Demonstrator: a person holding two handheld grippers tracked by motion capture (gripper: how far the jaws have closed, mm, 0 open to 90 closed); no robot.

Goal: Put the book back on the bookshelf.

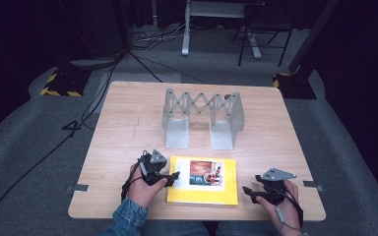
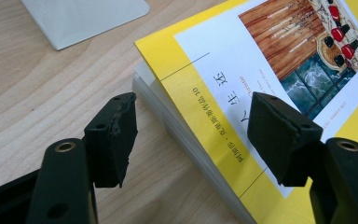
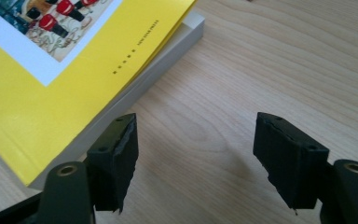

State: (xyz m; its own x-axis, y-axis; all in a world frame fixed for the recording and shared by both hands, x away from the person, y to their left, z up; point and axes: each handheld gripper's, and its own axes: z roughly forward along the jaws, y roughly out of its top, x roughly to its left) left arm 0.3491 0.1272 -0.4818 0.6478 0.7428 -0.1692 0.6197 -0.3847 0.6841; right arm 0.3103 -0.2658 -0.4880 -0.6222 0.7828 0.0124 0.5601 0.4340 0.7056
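High view: we see the yellow book [image 1: 203, 181] lying flat on the wooden table [image 1: 128, 128], between our two tongs. Left gripper [image 1: 170, 178] sits at the book's left edge, tips over the cover. Right gripper [image 1: 250, 192] is just off the book's right edge, not touching it. Beyond the book, further from both tongs, stands a grey metal rack [image 1: 202, 118]: scissor-lattice back, two flat L-shaped feet.

Left gripper view: jaws spread wide, nothing clamped. Matte black pads, blocky, edges chipped and ragged. The book [image 2: 242, 93] lies ahead and between the jaws; one jaw hovers over bare wood beside the spine, the other over the glossy cover. Cover is yellow with a white panel, printed black characters and a colour picture. The page block is a thick white stack. A pale flat foot of the rack [image 2: 79, 18] lies ahead, past the left pad.

Right gripper view: jaws open too, gripping nothing. Book corner [image 3: 51, 79] is ahead and left, its edge running close by the left pad; we can't tell if they touch. Light wood grain lies between the pads and under the right one.
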